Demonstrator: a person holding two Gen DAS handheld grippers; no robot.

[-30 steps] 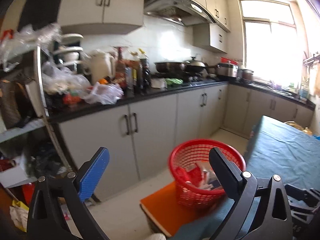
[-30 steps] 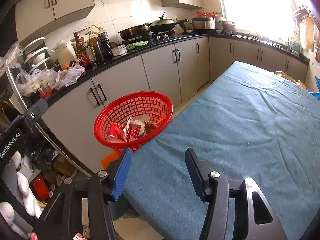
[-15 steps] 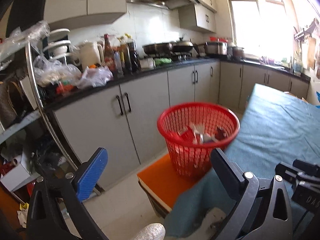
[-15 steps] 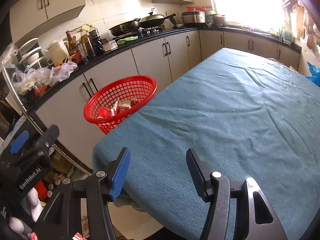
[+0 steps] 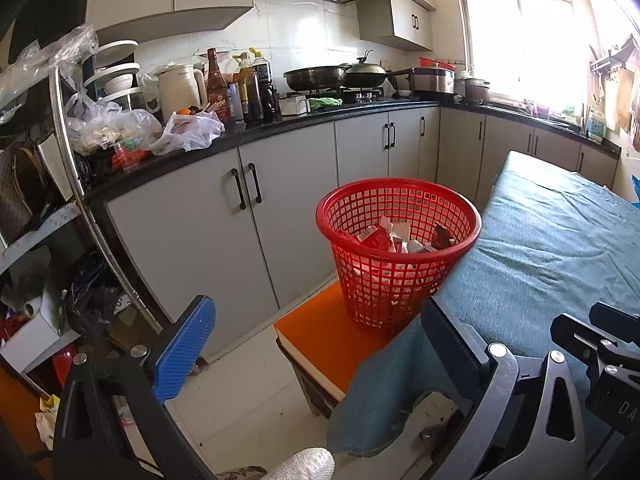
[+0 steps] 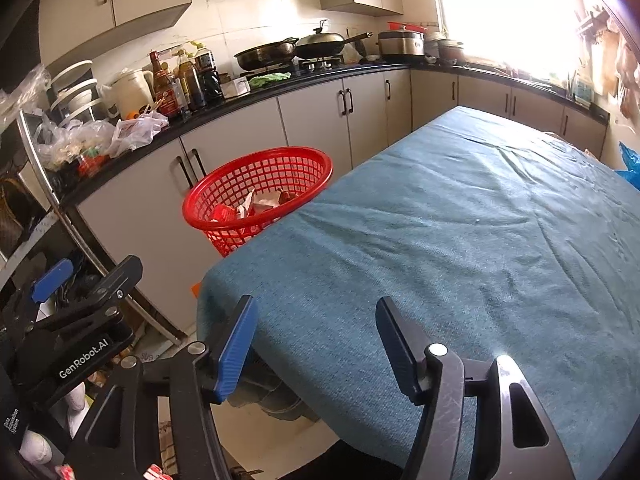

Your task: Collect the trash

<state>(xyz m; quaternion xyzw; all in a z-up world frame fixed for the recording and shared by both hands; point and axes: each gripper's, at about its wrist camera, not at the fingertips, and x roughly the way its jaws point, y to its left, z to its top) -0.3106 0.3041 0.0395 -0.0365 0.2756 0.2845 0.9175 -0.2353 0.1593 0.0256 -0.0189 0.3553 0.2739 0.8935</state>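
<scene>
A red mesh basket stands on an orange stool at the corner of the table. It holds several crumpled wrappers, red and white. My left gripper hangs open in front of the basket and lower than its rim, with nothing between its fingers. My right gripper hovers over the near edge of the teal tablecloth. Its jaws are opening and hold nothing. From the right wrist the basket sits up and to the left, and the left gripper's body shows at the left edge.
Grey cabinets under a black counter run behind the basket, crowded with bottles, a kettle, plastic bags and pans. A metal rack with bags stands at the left. Pale floor tiles lie below the stool.
The left gripper has sunk, so the basket now sits higher and larger in its view. The right gripper has drawn back toward the near table edge, and its jaws stand slightly wider.
</scene>
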